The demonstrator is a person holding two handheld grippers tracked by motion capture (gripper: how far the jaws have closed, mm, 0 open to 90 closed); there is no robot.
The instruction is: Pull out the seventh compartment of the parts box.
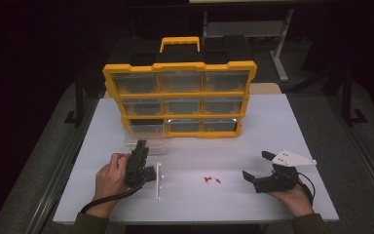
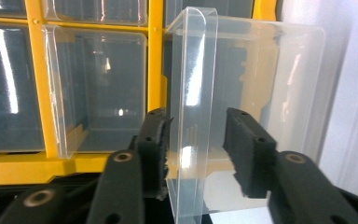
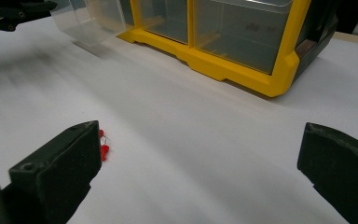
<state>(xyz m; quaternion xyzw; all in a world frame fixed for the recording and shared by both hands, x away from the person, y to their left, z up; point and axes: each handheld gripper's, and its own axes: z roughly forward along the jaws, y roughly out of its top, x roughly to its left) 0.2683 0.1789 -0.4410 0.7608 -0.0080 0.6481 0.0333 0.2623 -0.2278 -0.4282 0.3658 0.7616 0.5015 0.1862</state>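
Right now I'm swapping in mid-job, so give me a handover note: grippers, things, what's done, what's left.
Left gripper: jaws open astride the front wall of the clear drawer; one pad near the wall, the other apart.
Right gripper: jaws wide open, holding nothing, hovering right of the red parts.
Drawer is pulled out of the yellow organizer, bottom-left slot, and stands on the table.
Left, probably: put the red parts into the drawer and slide it back.
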